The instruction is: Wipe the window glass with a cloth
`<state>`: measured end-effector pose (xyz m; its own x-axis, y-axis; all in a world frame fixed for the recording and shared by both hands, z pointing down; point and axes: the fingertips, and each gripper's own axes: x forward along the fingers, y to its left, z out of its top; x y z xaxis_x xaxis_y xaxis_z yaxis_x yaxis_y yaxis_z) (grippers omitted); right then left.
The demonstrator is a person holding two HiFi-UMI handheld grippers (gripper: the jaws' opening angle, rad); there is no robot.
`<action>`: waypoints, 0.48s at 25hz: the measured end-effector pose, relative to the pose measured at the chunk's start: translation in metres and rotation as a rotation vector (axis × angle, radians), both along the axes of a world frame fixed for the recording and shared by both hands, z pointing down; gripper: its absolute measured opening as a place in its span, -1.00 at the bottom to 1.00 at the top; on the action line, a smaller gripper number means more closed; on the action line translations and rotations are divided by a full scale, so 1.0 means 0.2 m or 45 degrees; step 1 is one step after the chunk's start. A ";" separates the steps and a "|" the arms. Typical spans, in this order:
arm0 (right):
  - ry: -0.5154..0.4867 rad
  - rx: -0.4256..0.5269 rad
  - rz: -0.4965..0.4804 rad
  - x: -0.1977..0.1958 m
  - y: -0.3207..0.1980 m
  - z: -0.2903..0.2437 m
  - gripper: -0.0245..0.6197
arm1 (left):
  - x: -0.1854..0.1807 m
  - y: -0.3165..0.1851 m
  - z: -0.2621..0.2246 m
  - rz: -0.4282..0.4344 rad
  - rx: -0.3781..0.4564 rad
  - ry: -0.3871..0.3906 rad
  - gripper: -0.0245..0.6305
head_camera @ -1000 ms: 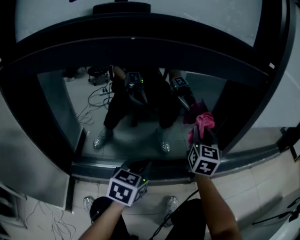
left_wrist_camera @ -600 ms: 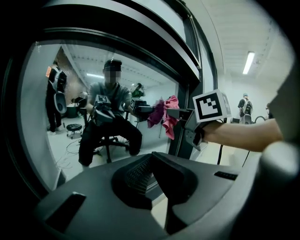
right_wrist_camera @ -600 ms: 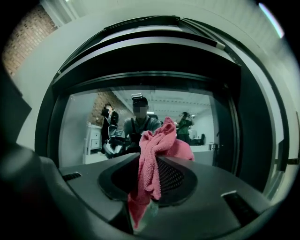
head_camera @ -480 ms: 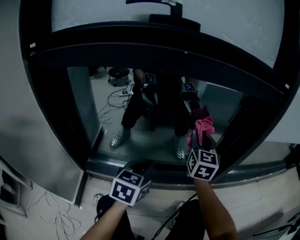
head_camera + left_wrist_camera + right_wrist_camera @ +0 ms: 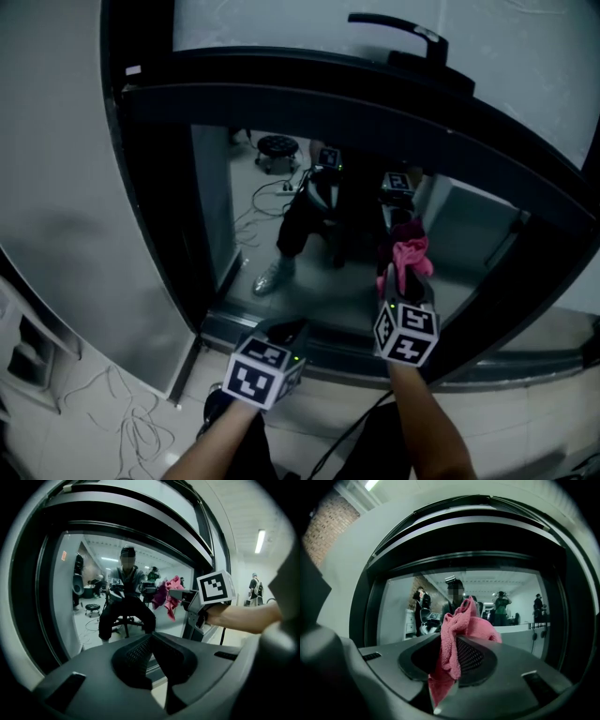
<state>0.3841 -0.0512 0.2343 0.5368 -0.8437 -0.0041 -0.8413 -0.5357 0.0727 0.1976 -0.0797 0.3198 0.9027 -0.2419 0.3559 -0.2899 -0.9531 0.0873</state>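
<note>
The window glass (image 5: 309, 253) is a dark pane in a black frame (image 5: 309, 98) and mirrors the room and a seated person. My right gripper (image 5: 405, 278) is shut on a pink cloth (image 5: 411, 255), held up at the right part of the pane, where the cloth meets its own reflection. In the right gripper view the cloth (image 5: 457, 641) hangs bunched between the jaws, with the glass (image 5: 515, 606) behind it. My left gripper (image 5: 288, 331) hovers low near the sill, shut and empty; its jaws meet in the left gripper view (image 5: 151, 638), which also shows the cloth (image 5: 169, 597).
A black window handle (image 5: 405, 39) sticks out above the pane. A pale wall panel (image 5: 66, 187) stands at the left. Cables (image 5: 127, 427) lie on the tiled floor below the sill (image 5: 328, 361). The right gripper's marker cube (image 5: 215, 587) is close on the left gripper's right.
The head view has swung, so the window frame and handle have slid right and the left wall fills more of the picture. Both grippers keep about the same pose, cloth still at the glass.
</note>
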 end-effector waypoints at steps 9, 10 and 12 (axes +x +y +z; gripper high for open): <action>0.010 -0.019 -0.132 -0.27 -0.25 -0.02 -0.64 | -0.22 -0.15 0.00 -0.101 -0.016 0.008 -0.91; 0.012 -0.020 -0.149 -0.30 -0.27 -0.02 -0.65 | -0.24 -0.17 0.00 -0.112 -0.015 0.011 -0.91; 0.015 -0.022 -0.186 -0.37 -0.33 -0.03 -0.65 | -0.29 -0.20 -0.02 -0.134 -0.015 0.015 -0.91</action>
<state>0.3107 -0.1177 0.2286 0.4086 -0.9127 0.0056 -0.9091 -0.4064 0.0916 0.1396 -0.1194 0.3168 0.8767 -0.3315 0.3485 -0.3871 -0.9163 0.1022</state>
